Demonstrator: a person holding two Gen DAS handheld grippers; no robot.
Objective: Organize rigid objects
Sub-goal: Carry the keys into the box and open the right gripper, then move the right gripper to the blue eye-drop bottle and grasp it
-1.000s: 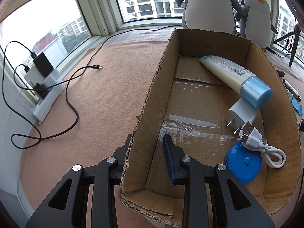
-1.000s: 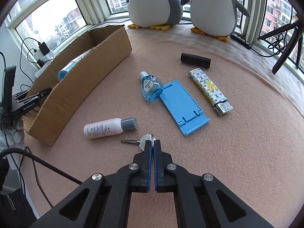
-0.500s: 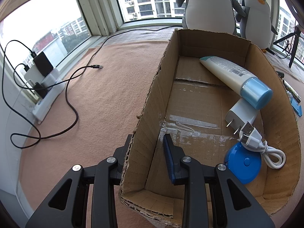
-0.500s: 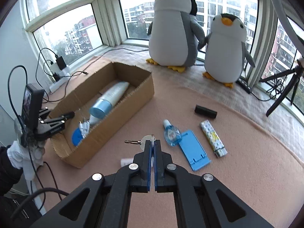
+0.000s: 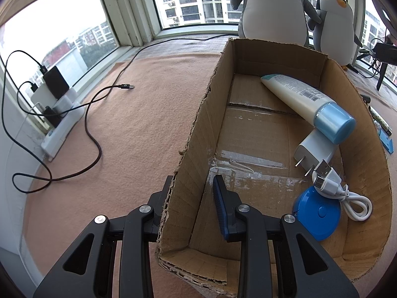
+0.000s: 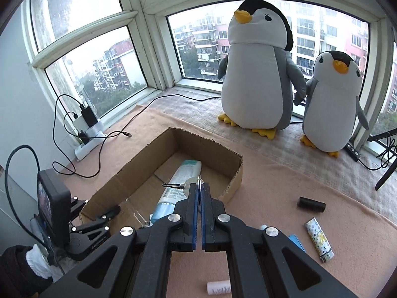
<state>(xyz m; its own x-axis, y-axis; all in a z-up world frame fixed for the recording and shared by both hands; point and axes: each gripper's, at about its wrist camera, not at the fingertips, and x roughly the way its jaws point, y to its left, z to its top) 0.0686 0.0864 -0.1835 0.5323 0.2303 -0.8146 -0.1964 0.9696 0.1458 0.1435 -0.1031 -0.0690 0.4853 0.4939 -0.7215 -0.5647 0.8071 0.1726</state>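
Key [image 6: 184, 185] pinched in right gripper [image 6: 199, 186] above box [image 6: 233, 173].

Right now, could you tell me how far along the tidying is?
Partly done. The cardboard box already holds a tube, a white charger, a cable and a blue disc. The left claw straddles the box wall; the right claw grips a key above the box. A black cylinder, lighter and small bottle remain outside.

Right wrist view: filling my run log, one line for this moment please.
right gripper: shut on silver key, above brown cardboard box | left gripper: straddles box wall | white tube: inside
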